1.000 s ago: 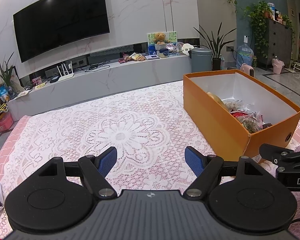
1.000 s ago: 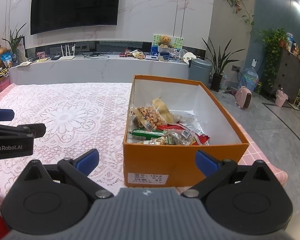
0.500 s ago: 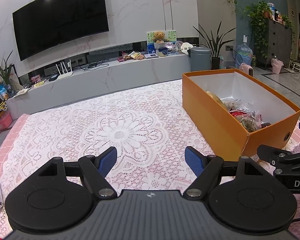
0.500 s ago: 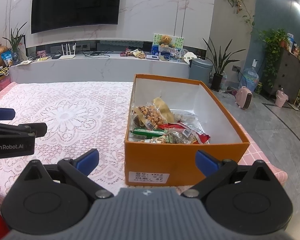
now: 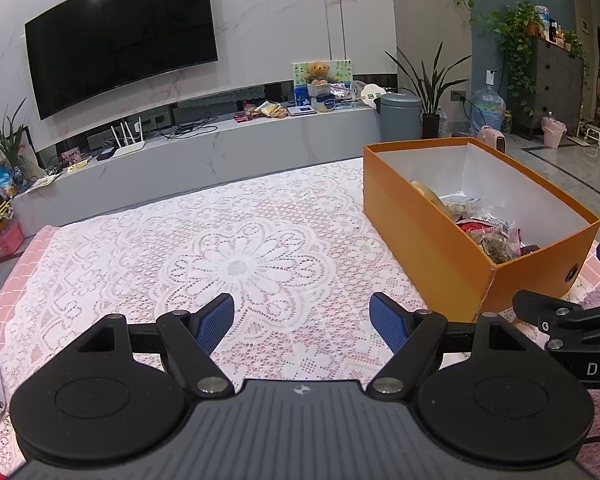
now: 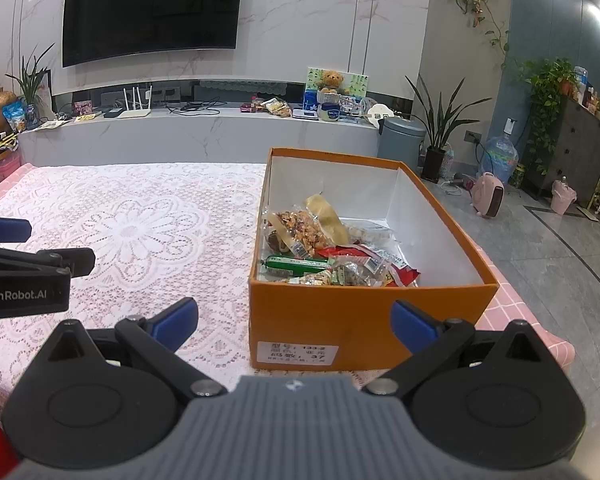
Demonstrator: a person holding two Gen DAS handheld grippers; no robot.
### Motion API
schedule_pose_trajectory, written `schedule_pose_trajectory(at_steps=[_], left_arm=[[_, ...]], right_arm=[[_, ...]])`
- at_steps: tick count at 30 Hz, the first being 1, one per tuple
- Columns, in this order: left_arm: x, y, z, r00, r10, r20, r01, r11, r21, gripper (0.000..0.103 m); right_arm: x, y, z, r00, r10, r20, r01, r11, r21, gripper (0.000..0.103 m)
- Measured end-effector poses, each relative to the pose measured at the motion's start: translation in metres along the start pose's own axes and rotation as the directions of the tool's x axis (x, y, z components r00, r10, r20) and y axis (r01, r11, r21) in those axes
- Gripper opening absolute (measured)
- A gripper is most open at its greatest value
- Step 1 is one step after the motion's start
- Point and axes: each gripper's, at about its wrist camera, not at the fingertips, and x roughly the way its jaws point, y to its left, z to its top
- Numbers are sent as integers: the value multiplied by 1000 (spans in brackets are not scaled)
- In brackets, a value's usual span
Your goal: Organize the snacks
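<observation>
Since a second ago I see both views have backed off a little from the orange box point(image 6: 370, 320): in the right wrist view its near end wall sits a touch higher and smaller in frame, and in the left wrist view the box has slid slightly leftward and down. Nothing inside it has shifted, and both sets of tongs keep the same spread as before.

My left gripper point(image 5: 302, 318) stands wide, its blue pads holding nothing, over the white lace cloth point(image 5: 236, 264) to the left of the box. My right gripper point(image 6: 294, 320) is also wide and empty, hanging just in front of the box's near end wall, where a small white label point(image 6: 296, 353) is stuck; one pad shows to the left of that wall and the other in front of its right part.

The box rests on the cloth near the table's right edge. Its long axis runs away from my right gripper toward the grey TV bench point(image 6: 204, 136), open top facing up. The snack packets point(image 6: 332, 252) lie heaped in the half of the box nearest me, and the far half shows bare white floor. A green stick-shaped packet point(image 6: 296, 264) lies crosswise to the box's long axis, close behind the near wall.
</observation>
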Motion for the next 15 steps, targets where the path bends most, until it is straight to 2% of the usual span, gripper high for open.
schedule_pose_trajectory(at_steps=[10,15], left_arm=[[-1,-1,0,1000,-7,-3,7,1000,0,90],[0,1,1,999,-33,-11,33,999,-14,91]], right_arm=[[-1,0,-2,1000,4,-7,-4,1000,-4,100],[-1,-1,-2,1000,2,-7,-2,1000,-1,100]])
